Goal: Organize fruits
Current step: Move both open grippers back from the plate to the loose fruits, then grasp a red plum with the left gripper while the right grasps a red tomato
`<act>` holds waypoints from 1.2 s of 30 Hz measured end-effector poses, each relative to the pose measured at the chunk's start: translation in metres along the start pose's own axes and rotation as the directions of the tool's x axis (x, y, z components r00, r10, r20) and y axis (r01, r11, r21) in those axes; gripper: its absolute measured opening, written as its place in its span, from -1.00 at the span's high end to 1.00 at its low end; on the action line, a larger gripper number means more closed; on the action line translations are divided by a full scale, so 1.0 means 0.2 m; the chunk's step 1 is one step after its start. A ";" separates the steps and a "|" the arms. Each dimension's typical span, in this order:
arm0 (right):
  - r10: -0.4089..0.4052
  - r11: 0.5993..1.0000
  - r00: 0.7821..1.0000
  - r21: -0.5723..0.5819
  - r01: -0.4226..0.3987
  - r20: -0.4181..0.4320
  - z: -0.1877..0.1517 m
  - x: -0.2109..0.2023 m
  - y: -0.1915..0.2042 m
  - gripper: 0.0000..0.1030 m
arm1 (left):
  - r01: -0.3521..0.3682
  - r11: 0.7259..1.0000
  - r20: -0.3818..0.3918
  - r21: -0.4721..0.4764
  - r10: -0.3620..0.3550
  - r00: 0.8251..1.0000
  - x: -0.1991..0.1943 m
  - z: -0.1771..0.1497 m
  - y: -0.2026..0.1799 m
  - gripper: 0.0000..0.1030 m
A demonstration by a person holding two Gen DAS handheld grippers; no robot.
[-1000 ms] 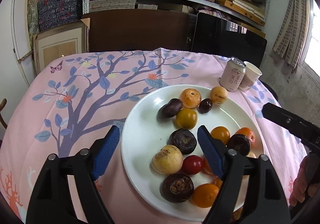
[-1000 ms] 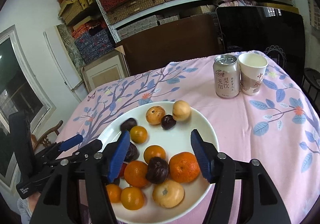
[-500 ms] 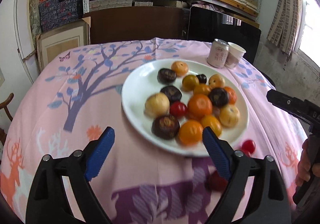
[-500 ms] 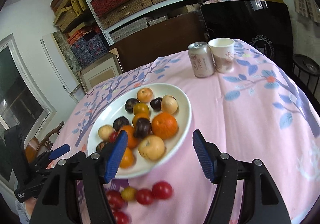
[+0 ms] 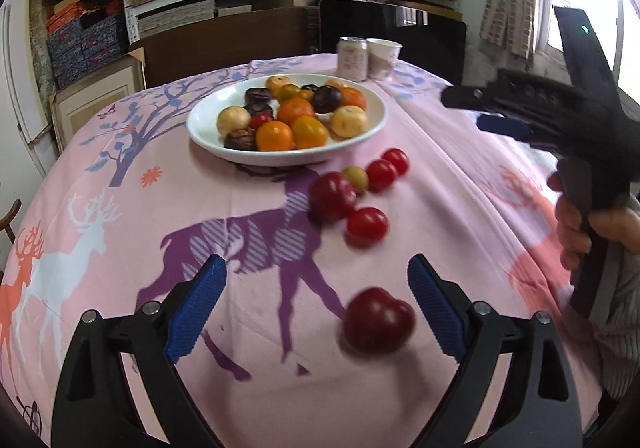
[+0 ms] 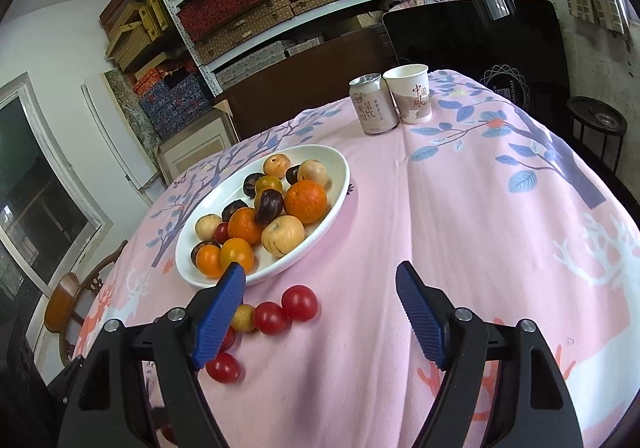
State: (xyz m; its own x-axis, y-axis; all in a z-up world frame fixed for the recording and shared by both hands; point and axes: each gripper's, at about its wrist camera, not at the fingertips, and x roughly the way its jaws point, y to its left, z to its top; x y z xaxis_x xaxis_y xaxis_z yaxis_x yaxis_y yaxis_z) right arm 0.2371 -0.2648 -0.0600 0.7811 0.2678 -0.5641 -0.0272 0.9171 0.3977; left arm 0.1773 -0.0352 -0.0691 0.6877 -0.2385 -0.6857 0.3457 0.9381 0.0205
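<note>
Both the left gripper (image 5: 316, 304) and the right gripper (image 6: 320, 304), jaws just widening and empty, hover over small, smooth red cherry tomatoes (image 5: 366, 226) loose on the pink tablecloth (image 5: 440, 208) beside the white fruit plate (image 5: 372, 128); likely light, squashable, best pinched gently across the middle.

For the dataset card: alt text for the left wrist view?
Open left gripper hovers over a pink tablecloth, a red cherry tomato between its fingers, untouched. Beyond lie more loose tomatoes and a white plate of fruit.
</note>
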 end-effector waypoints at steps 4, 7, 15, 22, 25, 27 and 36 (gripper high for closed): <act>0.001 1.000 1.000 0.012 -0.001 0.000 -0.02 -0.01 -0.02 -0.54 | 0.007 0.999 -0.038 0.037 -0.005 0.999 0.01 -0.05 -0.07 -0.75; 0.003 1.000 1.000 0.011 -0.003 -0.008 -0.03 -0.02 -0.02 -0.54 | 0.011 0.999 -0.056 0.034 -0.009 0.998 0.03 -0.05 -0.07 -0.75; 0.000 1.000 0.999 -0.027 -0.001 -0.037 -0.07 0.00 0.01 -0.54 | 0.005 1.000 -0.103 0.022 -0.002 0.995 0.08 -0.04 -0.07 -0.44; -0.006 0.996 0.998 -0.091 -0.001 -0.070 -0.11 0.02 0.09 -0.54 | 0.020 0.998 -0.115 0.057 -0.013 0.993 0.10 -0.05 -0.11 0.22; -0.007 0.990 0.995 -0.138 -0.007 -0.102 -0.14 0.04 0.14 -0.54 | 0.021 0.999 -0.109 0.048 -0.015 0.994 0.09 -0.05 -0.10 0.22; -0.013 0.984 0.992 -0.176 -0.009 -0.122 -0.18 0.06 0.18 -0.54 | 0.022 0.999 -0.106 0.032 -0.019 0.994 0.09 -0.04 -0.09 0.22; -0.007 0.956 0.979 -0.289 -0.053 -0.204 -0.30 0.12 0.33 -0.54 | -0.011 1.000 -0.073 -0.024 0.009 0.997 0.05 -0.04 0.02 0.22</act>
State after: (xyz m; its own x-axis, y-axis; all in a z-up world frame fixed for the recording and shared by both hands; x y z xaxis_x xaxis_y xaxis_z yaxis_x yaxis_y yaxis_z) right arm 0.2177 -0.1810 -0.0908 0.6373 0.3159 -0.7029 -0.2479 0.9477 0.2012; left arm 0.1816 -0.0313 -0.0820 0.6426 -0.2113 -0.7365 0.3231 0.9463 0.0104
